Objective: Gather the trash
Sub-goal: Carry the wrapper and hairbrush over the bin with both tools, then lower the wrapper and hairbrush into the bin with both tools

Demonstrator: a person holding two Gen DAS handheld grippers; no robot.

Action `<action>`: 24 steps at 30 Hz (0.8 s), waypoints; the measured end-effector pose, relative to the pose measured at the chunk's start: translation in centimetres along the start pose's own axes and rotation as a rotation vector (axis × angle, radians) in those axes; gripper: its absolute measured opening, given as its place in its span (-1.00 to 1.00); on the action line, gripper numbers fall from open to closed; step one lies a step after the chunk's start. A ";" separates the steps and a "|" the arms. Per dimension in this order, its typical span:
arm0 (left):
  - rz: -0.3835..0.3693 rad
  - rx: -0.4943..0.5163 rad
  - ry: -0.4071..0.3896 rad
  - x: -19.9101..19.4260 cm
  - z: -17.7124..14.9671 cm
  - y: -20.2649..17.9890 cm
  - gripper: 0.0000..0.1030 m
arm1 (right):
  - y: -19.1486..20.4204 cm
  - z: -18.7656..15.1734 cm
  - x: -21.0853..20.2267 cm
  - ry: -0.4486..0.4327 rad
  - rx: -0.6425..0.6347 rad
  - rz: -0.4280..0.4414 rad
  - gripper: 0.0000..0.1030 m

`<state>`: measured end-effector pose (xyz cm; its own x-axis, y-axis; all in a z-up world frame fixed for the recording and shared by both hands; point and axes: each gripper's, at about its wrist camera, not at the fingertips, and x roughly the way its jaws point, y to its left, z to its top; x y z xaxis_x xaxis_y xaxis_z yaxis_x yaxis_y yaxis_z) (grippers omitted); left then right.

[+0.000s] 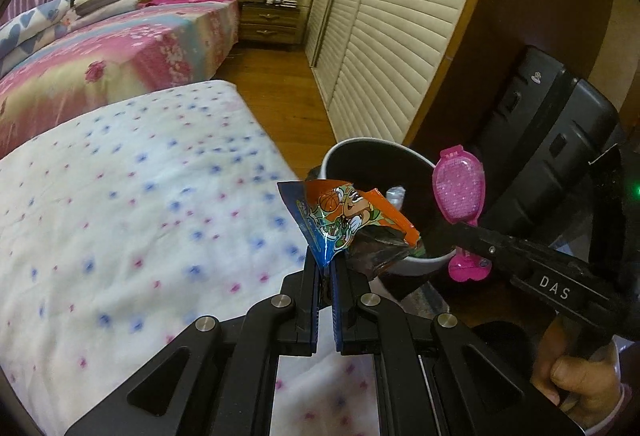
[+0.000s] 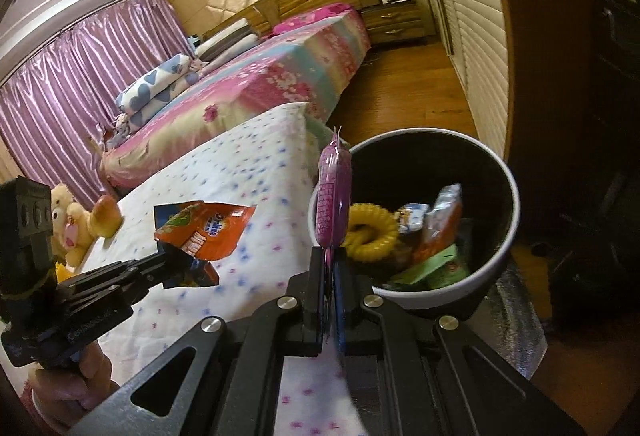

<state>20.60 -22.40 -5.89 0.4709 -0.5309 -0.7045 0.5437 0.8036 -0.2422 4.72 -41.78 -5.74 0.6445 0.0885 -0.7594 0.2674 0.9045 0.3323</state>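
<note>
My left gripper (image 1: 329, 270) is shut on the lower corner of an orange and blue snack wrapper (image 1: 344, 215), held just in front of the near rim of a round bin (image 1: 360, 144) that is black inside. My right gripper (image 2: 330, 256) is shut on a flat pink blister pack (image 2: 334, 191), upright at the bin's (image 2: 484, 276) left rim. In the left wrist view the pink pack (image 1: 458, 187) hangs over the bin's right rim. The right wrist view shows the left gripper (image 2: 170, 260) with the wrapper (image 2: 208, 226) over the bed. Inside the bin lie a yellow ring (image 2: 374, 232) and several wrappers.
A white bed cover with blue and pink dots (image 1: 140, 215) lies left of the bin. A teddy bear (image 2: 70, 224) sits on it. A black suitcase (image 1: 552, 155) stands right of the bin, against a louvred wardrobe (image 1: 400, 35). A wooden floor (image 2: 400, 95) runs to a nightstand (image 1: 272, 21).
</note>
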 end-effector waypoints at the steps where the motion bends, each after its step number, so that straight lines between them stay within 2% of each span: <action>1: -0.001 0.003 0.001 0.2 0.2 -0.2 -0.93 | -0.4 0.0 0.0 0.002 0.009 -0.005 -0.93; 24: 0.009 0.063 0.032 6.9 4.0 -4.2 -0.93 | -4.8 1.8 1.3 0.012 0.074 -0.046 -0.93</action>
<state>24.36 -30.47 -7.11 0.4543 -0.5137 -0.7278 0.5827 0.7894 -0.1935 5.53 -46.71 -7.28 0.6217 0.0534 -0.7814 0.3487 0.8744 0.3373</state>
